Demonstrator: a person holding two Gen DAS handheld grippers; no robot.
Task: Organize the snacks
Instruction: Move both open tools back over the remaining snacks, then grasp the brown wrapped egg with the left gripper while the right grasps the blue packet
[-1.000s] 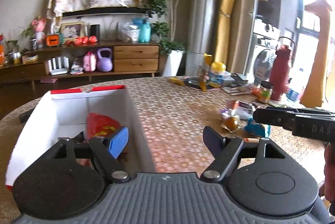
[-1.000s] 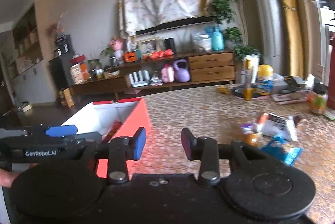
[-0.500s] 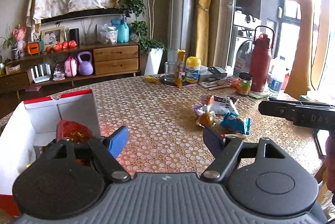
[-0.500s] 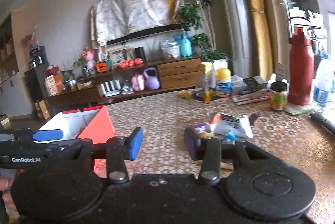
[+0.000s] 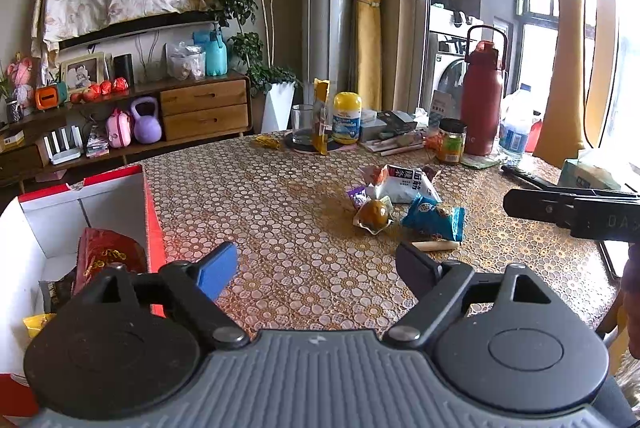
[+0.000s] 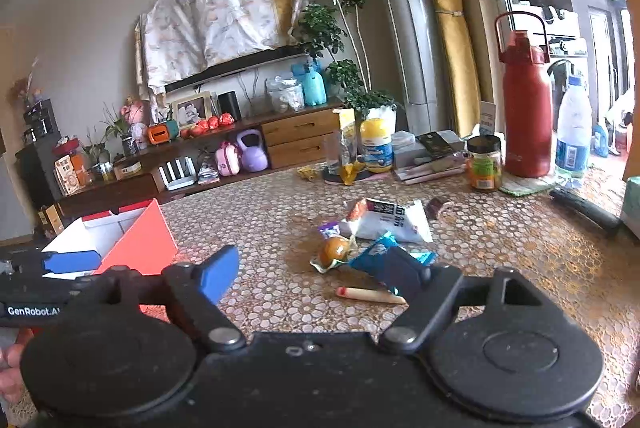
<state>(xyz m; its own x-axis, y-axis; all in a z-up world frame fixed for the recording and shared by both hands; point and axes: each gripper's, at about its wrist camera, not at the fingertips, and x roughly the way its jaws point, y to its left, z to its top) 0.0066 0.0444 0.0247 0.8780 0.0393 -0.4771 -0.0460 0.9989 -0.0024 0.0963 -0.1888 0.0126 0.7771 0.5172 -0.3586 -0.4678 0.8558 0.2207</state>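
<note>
Both grippers hovered empty over the patterned table [image 5: 280, 196], snacks lying loose ahead of them.

The left gripper [image 5: 316, 268] had its fingers spread wide with nothing between them, its jaws having just opened further. The right gripper [image 6: 312, 274] likewise stood spread, its jaws having just opened, nothing pinched. At centre frame lay a white packet [image 6: 390, 224], a blue packet [image 5: 434, 218], a wrapped brown egg-shaped snack [image 6: 335, 248], possibly an egg, and a thin sausage stick [image 6: 370, 295]. The red-and-white box [image 5: 100, 204] sat at lower left, holding a red packet [image 5: 106, 258].
</note>
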